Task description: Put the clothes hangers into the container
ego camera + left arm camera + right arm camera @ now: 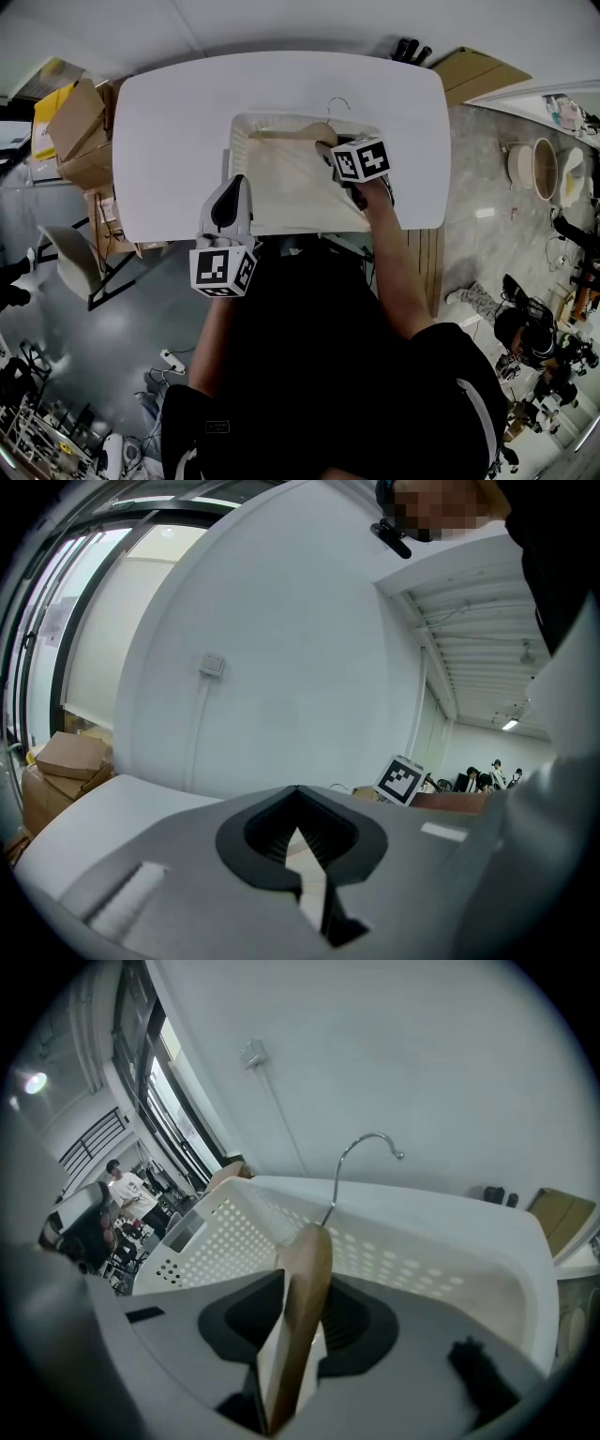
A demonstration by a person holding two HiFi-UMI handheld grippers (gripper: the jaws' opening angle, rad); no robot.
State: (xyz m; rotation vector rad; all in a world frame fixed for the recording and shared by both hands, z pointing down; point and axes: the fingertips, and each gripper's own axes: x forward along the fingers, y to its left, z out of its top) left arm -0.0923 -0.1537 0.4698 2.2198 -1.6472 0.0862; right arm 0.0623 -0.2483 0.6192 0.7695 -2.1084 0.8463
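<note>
- We look down on a white table [169, 141] with rounded corners; it stands on a grey floor, with cardboard boxes [80, 131] beside its left end.
- A white perforated plastic basket [242, 173], the container, sits on the table in front of the person and towards the right side.
- A wooden clothes hanger [298, 133] is inside the basket. It lies along the far wall with its neck uppermost.
- The right gripper [326, 150] reaches down into the basket. Its jaws are partly apart with the hanger's wood [305, 1307] between them, and a sliver of light shows beside the wood, so the pads do not look pressed on it.
- The left gripper [230, 208] hangs over the near table edge, just left of the basket. Its jaws are drawn together and hold nothing.
- The hanger's metal hook [361, 1147] rises above the basket rim.
</note>
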